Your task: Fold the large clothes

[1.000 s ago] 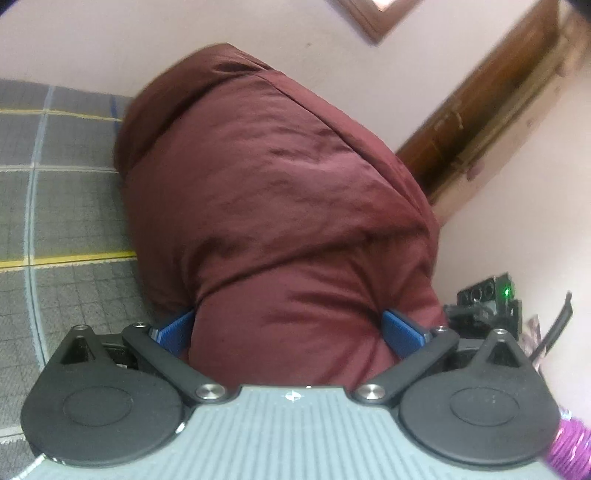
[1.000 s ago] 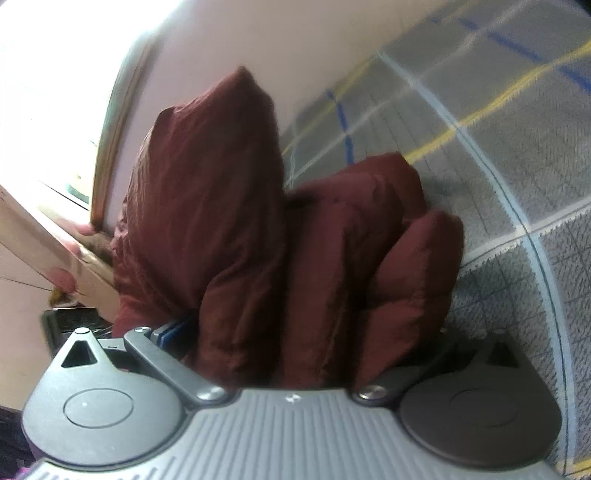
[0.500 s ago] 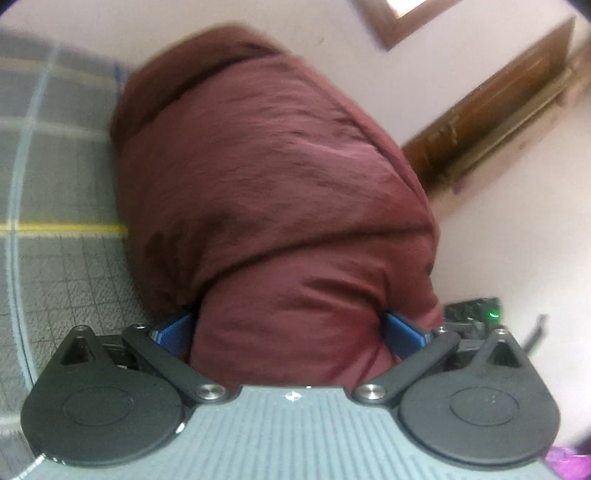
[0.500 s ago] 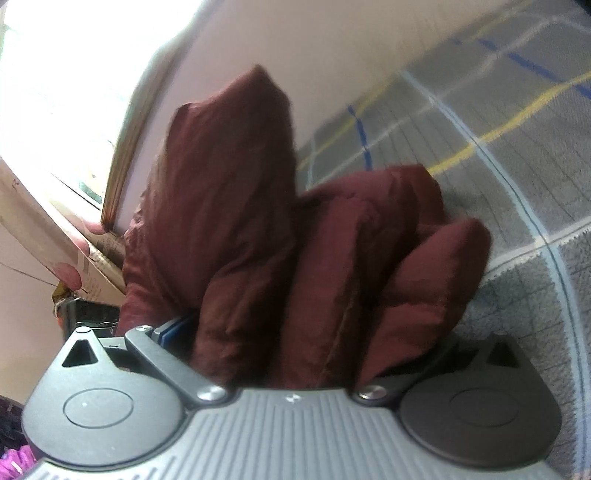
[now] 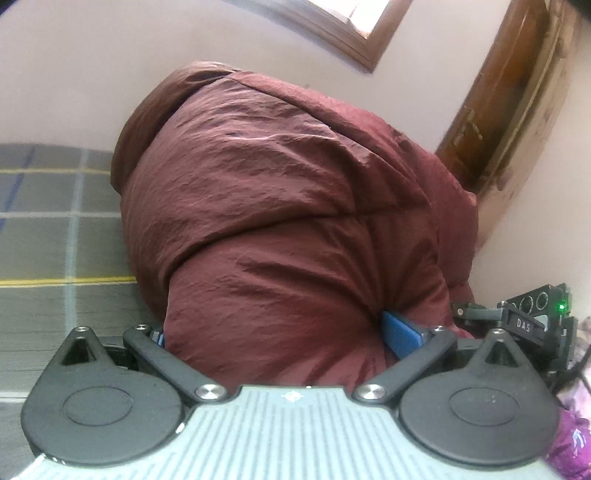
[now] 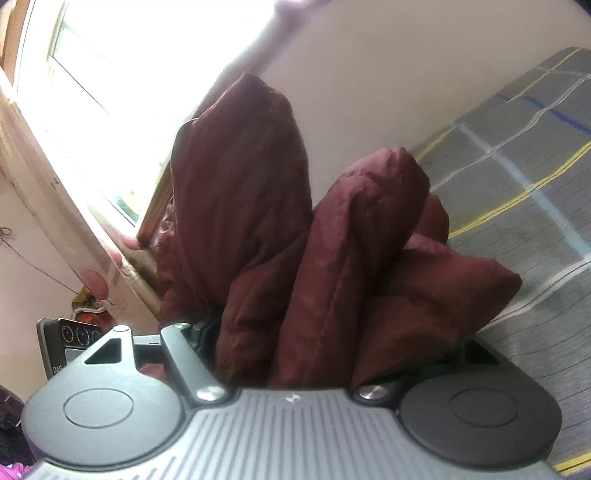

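A puffy maroon jacket is bunched into a thick bundle over a grey plaid bedspread. My left gripper is shut on the bundle's near end, its jaws wide apart. Its blue pads are pressed into the fabric on both sides. In the right wrist view the jacket stands up in several tall folds. My right gripper has those folds packed between its jaws, which are closing on them. Its fingertips are buried in the cloth.
The bedspread stretches away on the right. A pale wall, a wooden window frame and a wooden door frame stand behind the jacket. A bright window is at the left. The other gripper's black body shows at the right edge.
Both grippers have lifted and tilted with the jacket, so more wall and window show behind it. The right gripper's jaws have drawn closer together on the folds.
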{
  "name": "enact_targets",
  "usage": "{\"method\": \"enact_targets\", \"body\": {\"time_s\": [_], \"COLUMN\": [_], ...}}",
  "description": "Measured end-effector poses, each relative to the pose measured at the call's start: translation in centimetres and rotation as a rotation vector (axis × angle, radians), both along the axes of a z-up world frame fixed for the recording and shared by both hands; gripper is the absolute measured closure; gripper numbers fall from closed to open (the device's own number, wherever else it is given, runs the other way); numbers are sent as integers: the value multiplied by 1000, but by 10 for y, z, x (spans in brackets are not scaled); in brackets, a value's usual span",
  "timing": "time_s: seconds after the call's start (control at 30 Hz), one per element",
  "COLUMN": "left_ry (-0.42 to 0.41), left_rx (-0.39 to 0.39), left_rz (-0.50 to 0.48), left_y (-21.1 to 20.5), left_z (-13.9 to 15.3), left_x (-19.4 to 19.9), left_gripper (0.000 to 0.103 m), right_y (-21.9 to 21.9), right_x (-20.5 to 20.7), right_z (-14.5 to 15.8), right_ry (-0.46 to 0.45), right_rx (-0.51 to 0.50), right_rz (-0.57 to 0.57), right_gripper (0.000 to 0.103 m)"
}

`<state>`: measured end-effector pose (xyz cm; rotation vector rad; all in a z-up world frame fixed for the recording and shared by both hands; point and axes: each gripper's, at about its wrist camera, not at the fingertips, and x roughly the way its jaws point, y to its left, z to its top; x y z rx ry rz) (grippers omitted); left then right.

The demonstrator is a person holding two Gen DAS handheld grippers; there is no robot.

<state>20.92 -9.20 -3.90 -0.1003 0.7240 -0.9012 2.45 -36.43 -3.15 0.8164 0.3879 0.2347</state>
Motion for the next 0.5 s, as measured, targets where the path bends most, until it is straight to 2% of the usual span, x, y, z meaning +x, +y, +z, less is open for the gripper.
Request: {"method": "enact_targets", "body": {"time_s": [0.13,0.43,0.5], "left_ry": [-32,-76,-87], "left_rx": [21,35,40], "left_rz": [47,166,191], "left_y": [17,20,37], "left_z": [9,10,14], "left_x": [-6,-7,-6], "left_gripper": [2,2,2], "right_y": [15,62,72], "right_x": [11,48,63], "right_z": [-1,13,11], "right_ry": [-16,-54,-59], "right_rx": [27,51,58], "right_rz": [27,121,145], "right_gripper": [28,28,28]}}
